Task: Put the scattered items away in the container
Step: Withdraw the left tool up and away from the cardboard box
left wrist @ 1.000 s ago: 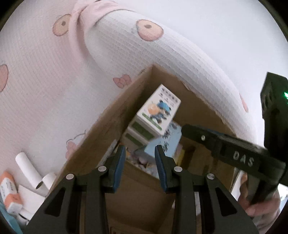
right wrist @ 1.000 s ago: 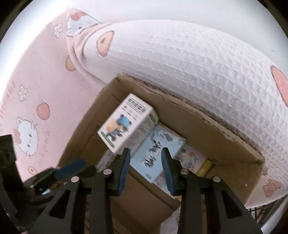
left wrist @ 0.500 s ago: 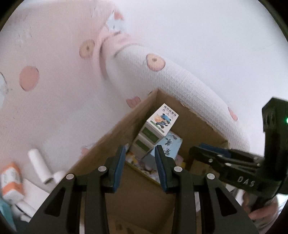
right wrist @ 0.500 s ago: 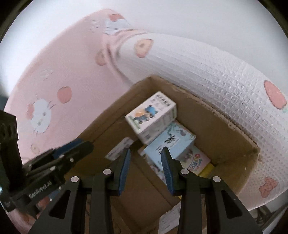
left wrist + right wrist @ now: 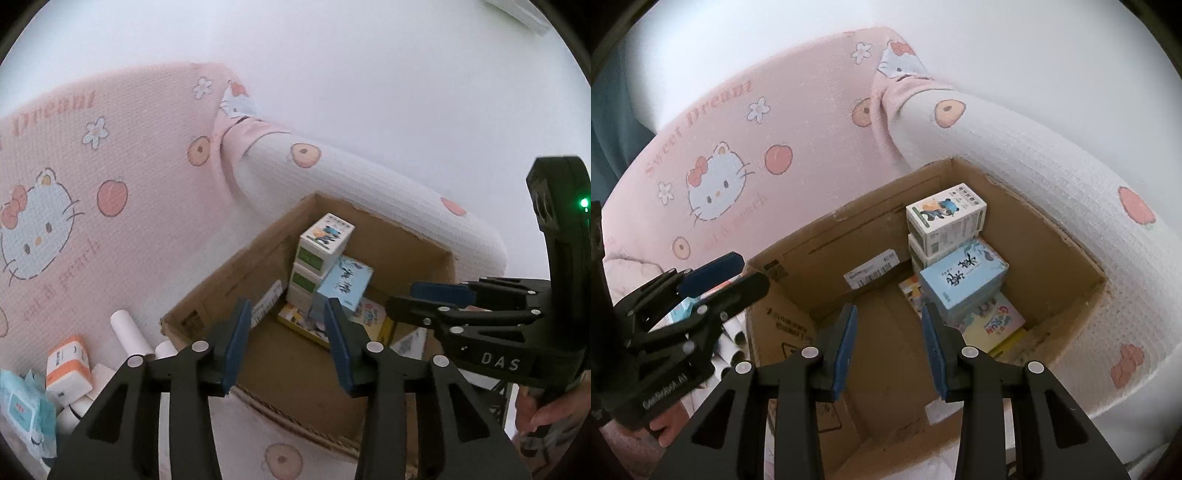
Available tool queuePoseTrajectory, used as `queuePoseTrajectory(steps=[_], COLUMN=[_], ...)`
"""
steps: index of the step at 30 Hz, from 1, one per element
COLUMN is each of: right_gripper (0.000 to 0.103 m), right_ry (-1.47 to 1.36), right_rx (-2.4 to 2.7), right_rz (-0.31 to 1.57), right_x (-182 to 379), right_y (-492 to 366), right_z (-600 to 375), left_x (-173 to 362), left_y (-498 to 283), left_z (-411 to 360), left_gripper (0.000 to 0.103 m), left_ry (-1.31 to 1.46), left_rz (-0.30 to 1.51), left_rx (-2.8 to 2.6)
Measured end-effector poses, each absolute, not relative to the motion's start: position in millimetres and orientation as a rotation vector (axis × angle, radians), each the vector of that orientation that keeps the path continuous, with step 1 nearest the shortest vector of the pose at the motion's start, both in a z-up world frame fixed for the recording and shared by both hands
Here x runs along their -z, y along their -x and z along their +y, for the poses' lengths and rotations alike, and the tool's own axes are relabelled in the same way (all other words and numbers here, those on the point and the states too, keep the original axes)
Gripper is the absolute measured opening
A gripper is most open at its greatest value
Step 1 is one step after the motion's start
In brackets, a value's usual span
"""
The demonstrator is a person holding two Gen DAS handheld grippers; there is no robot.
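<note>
An open cardboard box (image 5: 207, 291) (image 5: 798, 236) sits on a pink sofa seat. Inside it a white cartoon-printed carton (image 5: 327, 236) (image 5: 945, 214) is stacked on another. A light-blue box (image 5: 343, 284) (image 5: 964, 275) leans beside them over a colourful booklet (image 5: 997, 321). My left gripper (image 5: 288, 339) hovers above the box's near-left rim, its jaws opening with nothing between them. My right gripper (image 5: 888, 343) hangs over the box's bare floor, jaws apart and empty. To the left of the box lie white paper rolls (image 5: 125, 328), an orange-and-white pack (image 5: 68, 363) and a wet-wipes pack (image 5: 22, 410).
A pink cartoon-cat sofa back (image 5: 713, 184) rises behind the box, and a white padded armrest (image 5: 369, 184) (image 5: 1052, 166) runs along its far side. The right gripper's body (image 5: 498, 332) crosses the left wrist view, with a hand (image 5: 546, 410) on its grip.
Both grippers have drawn back and upward from the box, which now looks smaller and farther. The left jaws have spread wider. The right view has rolled.
</note>
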State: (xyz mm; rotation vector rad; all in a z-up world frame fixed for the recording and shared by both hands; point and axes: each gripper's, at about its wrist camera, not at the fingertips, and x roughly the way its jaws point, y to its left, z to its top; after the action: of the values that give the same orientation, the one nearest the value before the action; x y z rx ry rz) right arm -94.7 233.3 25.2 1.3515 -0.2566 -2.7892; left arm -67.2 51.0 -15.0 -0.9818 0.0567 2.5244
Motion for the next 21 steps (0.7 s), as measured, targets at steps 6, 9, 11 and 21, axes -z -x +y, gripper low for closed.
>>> queuePoseTrajectory(steps=[6,9,11,21], right_gripper=[0.044,0.048,0.049,0.069], right_ry=[-1.296,-1.281,-1.305,-1.417], right_rx=[2.769,2.798,2.828,2.929], right_rz=[-0.344,-0.375,-0.365,-0.141], right_x=[-33.0,-34.6,-34.3,-38.6], right_y=[70.3,60.1,55.8,39.2], right_z=[227.5,229.0,228.6,201.8], left_x=[14.6,21.5,26.6,21.9], left_y=[31.2,18.7,15.9,-17.4], left_z=[40.2,27.7,27.4,47.1], left_gripper=[0.056,0.06,0.06,0.066], left_ry=[0.898,0.89,0.918,0.776], left_rz=[-0.027,-0.101,-0.075,0.224], left_rx=[-2.559,-2.567,-2.569,-2.652])
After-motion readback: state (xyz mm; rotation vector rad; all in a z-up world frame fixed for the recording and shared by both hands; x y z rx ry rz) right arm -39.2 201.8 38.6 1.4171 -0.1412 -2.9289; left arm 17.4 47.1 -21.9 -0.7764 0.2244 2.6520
